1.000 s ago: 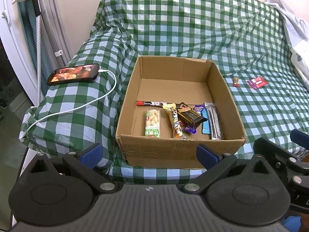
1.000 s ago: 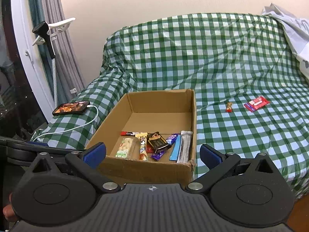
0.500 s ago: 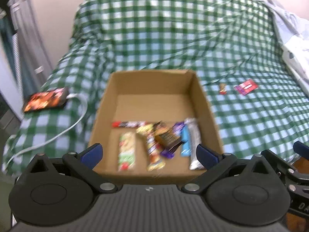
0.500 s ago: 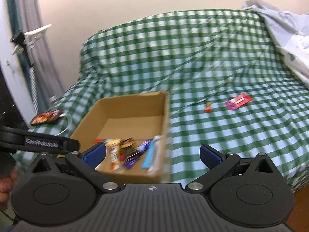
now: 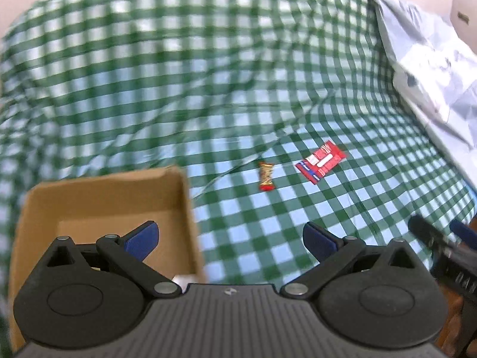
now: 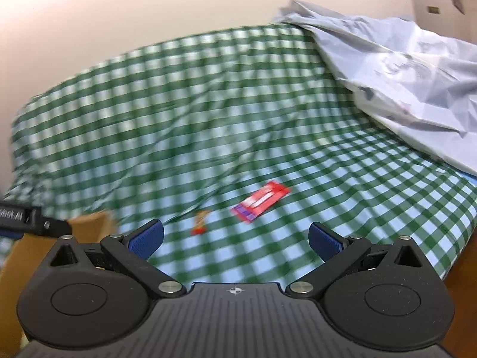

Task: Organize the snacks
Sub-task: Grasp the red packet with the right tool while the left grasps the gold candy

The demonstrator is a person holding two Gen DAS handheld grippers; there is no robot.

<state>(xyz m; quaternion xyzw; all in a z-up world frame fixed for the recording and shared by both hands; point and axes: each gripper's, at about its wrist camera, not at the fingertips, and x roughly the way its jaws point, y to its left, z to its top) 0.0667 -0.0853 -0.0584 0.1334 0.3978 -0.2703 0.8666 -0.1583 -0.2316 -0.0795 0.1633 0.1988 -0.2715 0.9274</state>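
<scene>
A small gold and red candy (image 5: 266,176) and a flat red and blue snack packet (image 5: 321,162) lie on the green checked cloth, right of the cardboard box (image 5: 98,191). Both show in the right wrist view too: the candy (image 6: 199,224) and the packet (image 6: 261,200). My left gripper (image 5: 229,238) is open and empty, over the box's right wall, short of the candy. My right gripper (image 6: 235,238) is open and empty, short of both snacks. The snacks in the box are hidden behind my left gripper.
A crumpled white plastic bag (image 6: 402,68) lies on the cloth at the right. The right gripper's body (image 5: 441,253) shows at the left view's right edge. The cloth's front edge (image 6: 459,256) drops off at the right. The views are motion-blurred.
Both grippers have swung right and forward, away from the box and toward the two snacks on the cloth. The phone and cable have left view. Both stay open.
</scene>
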